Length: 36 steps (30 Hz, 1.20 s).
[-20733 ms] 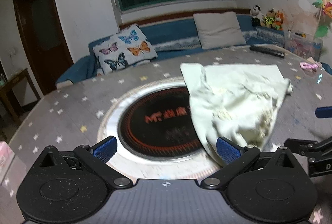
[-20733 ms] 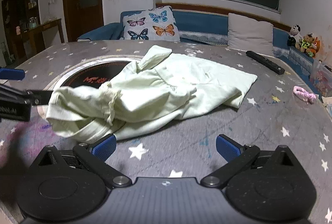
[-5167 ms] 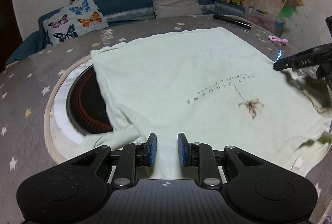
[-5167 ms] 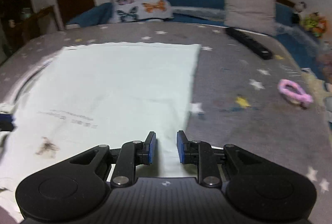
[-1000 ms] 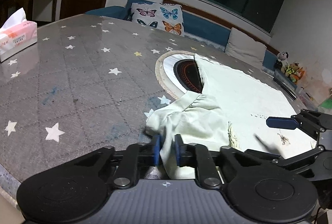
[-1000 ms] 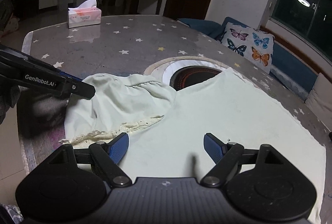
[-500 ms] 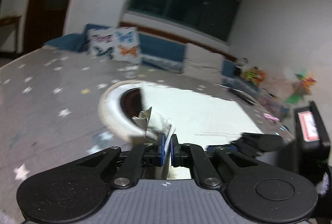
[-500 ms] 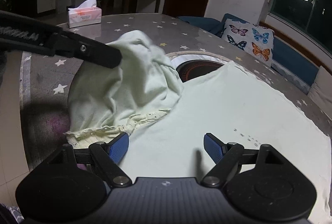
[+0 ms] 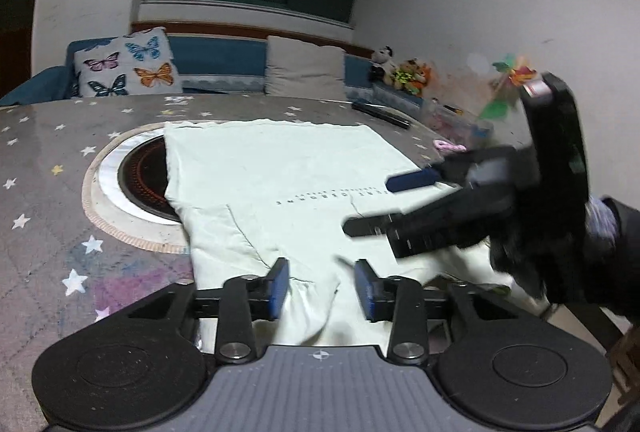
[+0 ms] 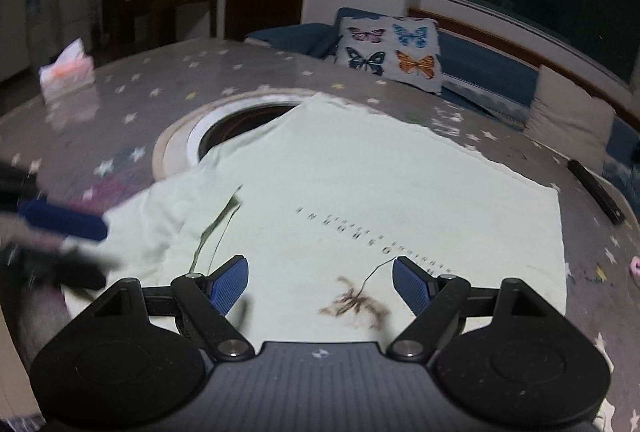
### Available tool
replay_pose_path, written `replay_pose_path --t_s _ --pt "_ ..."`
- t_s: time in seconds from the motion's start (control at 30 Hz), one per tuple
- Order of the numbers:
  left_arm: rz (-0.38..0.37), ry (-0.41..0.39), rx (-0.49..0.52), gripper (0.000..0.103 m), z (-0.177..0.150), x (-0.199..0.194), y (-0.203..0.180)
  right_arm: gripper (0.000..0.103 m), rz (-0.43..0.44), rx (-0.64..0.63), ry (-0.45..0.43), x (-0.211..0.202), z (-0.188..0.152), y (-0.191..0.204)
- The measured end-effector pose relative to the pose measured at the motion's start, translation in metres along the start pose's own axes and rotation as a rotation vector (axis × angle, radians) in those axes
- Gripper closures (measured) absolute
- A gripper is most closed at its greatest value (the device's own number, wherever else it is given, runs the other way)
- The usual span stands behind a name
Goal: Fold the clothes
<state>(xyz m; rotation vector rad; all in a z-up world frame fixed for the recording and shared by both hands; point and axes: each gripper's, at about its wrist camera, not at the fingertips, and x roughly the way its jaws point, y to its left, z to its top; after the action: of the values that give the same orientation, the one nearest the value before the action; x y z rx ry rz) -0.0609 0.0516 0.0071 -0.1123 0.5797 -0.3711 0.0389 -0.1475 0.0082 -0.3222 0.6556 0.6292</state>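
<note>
A pale green T-shirt (image 9: 280, 168) lies spread flat on the grey star-patterned table (image 9: 48, 168), print side up. Its near left sleeve (image 9: 224, 236) is folded in over the body; the same fold shows in the right wrist view (image 10: 168, 216). My left gripper (image 9: 322, 288) is open, its blue pads just above the shirt's near edge, holding nothing. My right gripper (image 10: 320, 280) is open and empty above the shirt (image 10: 360, 184), near the flower print (image 10: 354, 306). It also shows, blurred, at the right of the left wrist view (image 9: 384, 204).
A round black hotplate (image 9: 140, 176) set in the table is partly covered by the shirt. A remote (image 9: 380, 112) and a pink hair tie (image 9: 450, 146) lie at the far right. A tissue box (image 10: 66, 70) stands far left. A sofa with cushions (image 9: 124, 68) is behind.
My left gripper held the sleeve lifted half a second ago; it has laid it onto the shirt and opened. The right gripper has swung toward the shirt's middle.
</note>
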Motion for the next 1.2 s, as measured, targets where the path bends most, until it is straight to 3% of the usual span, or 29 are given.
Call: replay_pose_path --t_s 0.17,0.23,0.4,0.8,0.9,1.03,1.2 --pt "0.059 -0.027 -0.021 0.061 0.004 -0.004 0.014 0.023 0.058 0.051 -0.029 0.004 0.015 -0.005" --pt "0.083 -0.014 -0.039 0.071 0.002 -0.003 0.023 0.023 0.083 0.053 -0.029 0.011 0.022 -0.002" --pt "0.117 0.045 -0.008 0.076 -0.013 0.004 0.028 0.026 0.129 0.019 -0.006 0.037 0.039 0.016" --pt "0.137 0.077 -0.032 0.077 -0.027 0.001 0.037 0.028 0.102 -0.058 0.064 0.1 0.052 0.043" --pt "0.141 0.076 -0.024 0.076 -0.024 0.001 0.034 0.027 0.099 -0.056 0.049 0.09 0.053 0.038" --pt "0.138 0.055 -0.01 0.062 -0.016 -0.001 0.027 0.026 0.079 -0.02 0.019 0.063 0.052 0.018" --pt "0.118 0.023 0.024 0.053 -0.005 0.001 0.012 0.024 0.013 0.103 -0.02 0.017 0.027 -0.027"
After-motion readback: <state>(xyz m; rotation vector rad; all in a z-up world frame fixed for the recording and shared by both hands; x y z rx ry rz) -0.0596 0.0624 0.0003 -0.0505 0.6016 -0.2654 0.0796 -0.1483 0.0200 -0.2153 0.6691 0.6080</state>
